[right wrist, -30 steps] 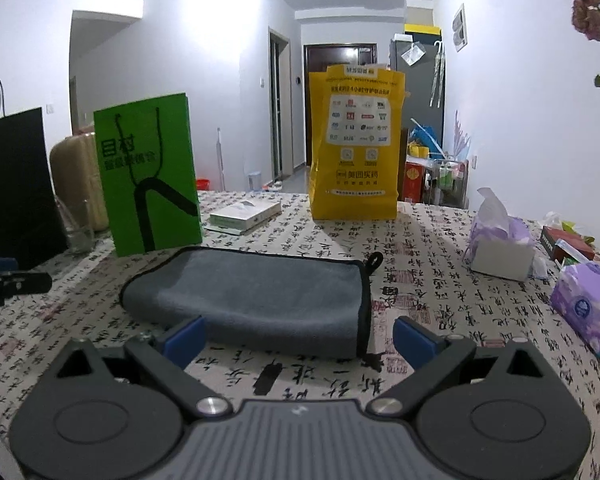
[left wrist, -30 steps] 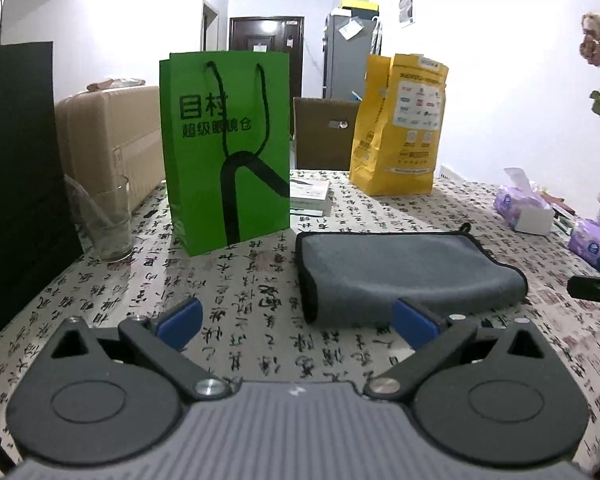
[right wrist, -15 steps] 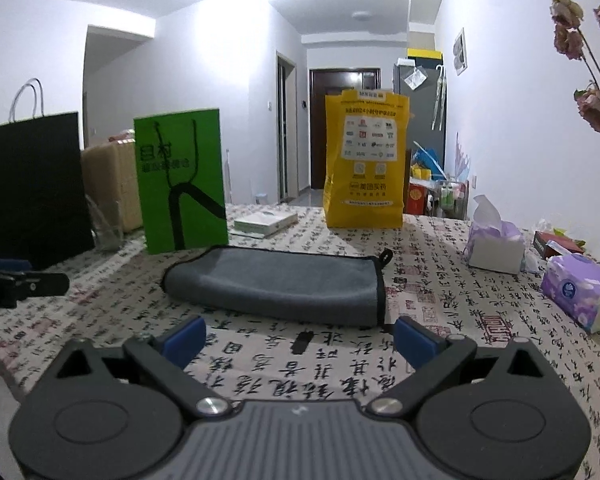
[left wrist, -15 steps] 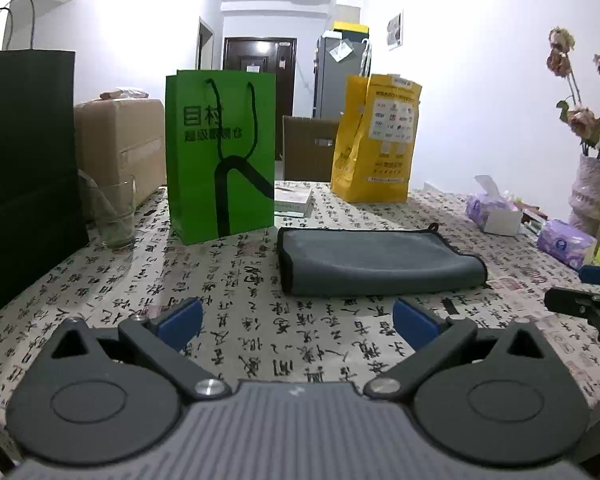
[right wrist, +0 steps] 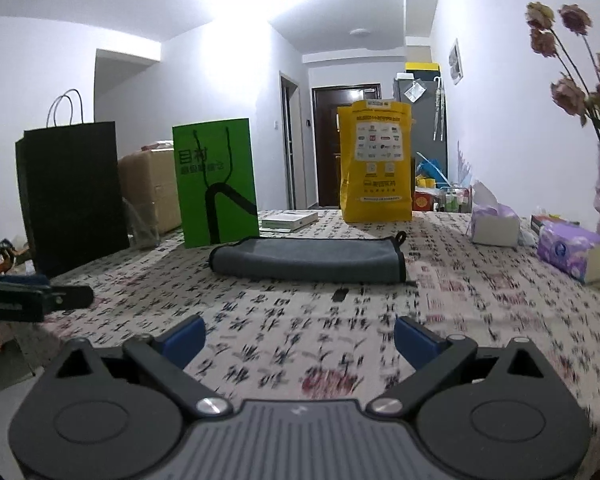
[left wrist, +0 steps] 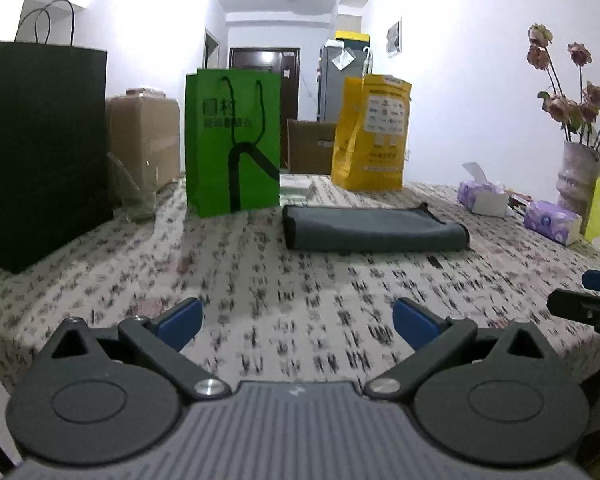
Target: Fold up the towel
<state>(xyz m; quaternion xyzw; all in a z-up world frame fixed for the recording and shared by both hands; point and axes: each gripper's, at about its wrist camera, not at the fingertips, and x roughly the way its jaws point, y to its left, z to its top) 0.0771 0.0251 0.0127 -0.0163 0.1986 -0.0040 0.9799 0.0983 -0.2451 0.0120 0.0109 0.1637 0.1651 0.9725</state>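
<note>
1. Our left gripper (left wrist: 296, 322) hangs over the near edge of the table, its blue-tipped fingers (left wrist: 180, 320) spread wide and holding nothing.
2. Our right gripper (right wrist: 300, 338) sits likewise at the near edge, blue-tipped jaws wide apart and empty; it also shows as a dark bar at 3 o'clock in the left wrist view.
3. The folded grey microfibre towel with dark trim (left wrist: 370, 230) lies flat on the white tablecloth printed with black calligraphy (left wrist: 260, 280), at 12 o'clock from both of our grippers and well apart from them.
4. In the right wrist view the grey towel (right wrist: 312, 258) shows a small hanging loop at its far right corner.
5. A tall green paper shopping bag with black cord handles (left wrist: 233, 142) stands upright at 11 o'clock, just beyond the towel's left end.
6. A yellow printed paper bag (left wrist: 374, 136) stands at 1 o'clock, farther back on the table.
7. A black paper bag with looped handles (left wrist: 44, 148) stands at 10 o'clock, near the left edge.
8. A white tissue box (left wrist: 486, 198) and a purple pack of tissues (left wrist: 552, 222) sit at 2 o'clock.
9. A pale vase of dried pink flowers (left wrist: 576, 176) stands at the far right.
</note>
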